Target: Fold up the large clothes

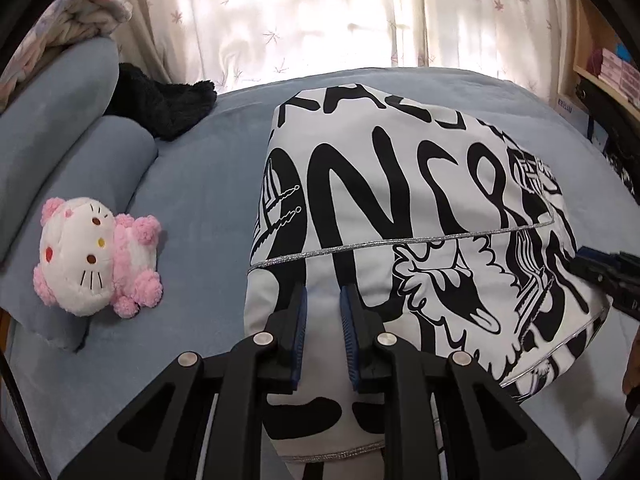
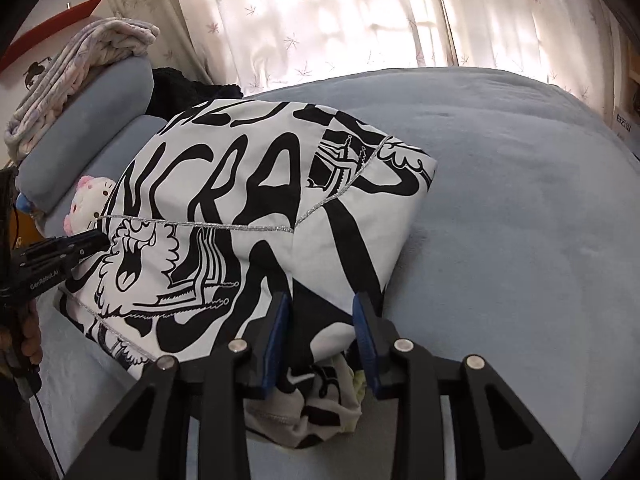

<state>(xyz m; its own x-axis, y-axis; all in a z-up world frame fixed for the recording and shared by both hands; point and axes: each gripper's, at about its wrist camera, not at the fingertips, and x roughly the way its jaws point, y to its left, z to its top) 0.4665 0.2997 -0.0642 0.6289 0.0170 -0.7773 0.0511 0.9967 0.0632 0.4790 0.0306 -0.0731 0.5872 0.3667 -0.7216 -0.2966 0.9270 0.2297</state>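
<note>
A white garment with a bold black print and silver piping [image 1: 400,184] lies folded into a thick pad on a blue bed [image 1: 200,184]. My left gripper [image 1: 323,294] is at its near left edge, blue pads pressed on a ridge of the fabric. In the right wrist view the same garment [image 2: 240,200] spreads to the left. My right gripper [image 2: 321,302] holds the bunched near corner, and the cloth fills the gap between its pads. Each gripper shows in the other's view: the right gripper [image 1: 592,268] at the garment's right edge, the left gripper [image 2: 80,246] at its left edge.
A pink and white plush toy [image 1: 96,256] lies on the bed left of the garment, by blue bolster cushions [image 1: 60,120]. A black fluffy item [image 1: 168,104] and a folded blanket [image 2: 80,64] sit behind. Curtains [image 1: 320,12] close the far side; open bed surface [image 2: 520,220] stretches right.
</note>
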